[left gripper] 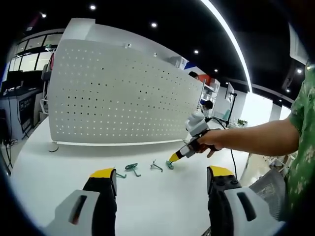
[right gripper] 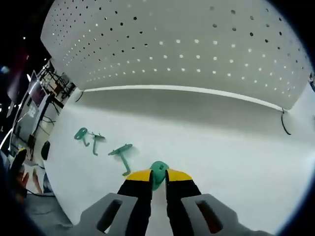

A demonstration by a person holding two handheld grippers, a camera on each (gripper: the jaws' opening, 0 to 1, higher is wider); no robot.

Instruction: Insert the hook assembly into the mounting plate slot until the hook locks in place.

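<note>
The mounting plate is a white perforated pegboard [left gripper: 113,98] standing upright on the white table [left gripper: 147,206]; in the right gripper view the pegboard [right gripper: 197,44] curves across the top. Three loose green hooks lie on the table: one hook [left gripper: 132,168], a second hook [left gripper: 156,166] and a third hook [left gripper: 119,174]. A fourth green hook [right gripper: 158,173] sits between the yellow tips of my right gripper [right gripper: 158,177], whose jaws are closed on it low over the table. A hand holds that right gripper [left gripper: 173,158] in the left gripper view. My left gripper [left gripper: 160,174] stands wide open, holding nothing.
The loose hooks [right gripper: 122,152] lie left of my right gripper. A black cable [right gripper: 285,123] runs at the pegboard's right end. Desks and monitors [left gripper: 17,98] stand beyond the table's left edge. A person's arm [left gripper: 256,137] reaches in from the right.
</note>
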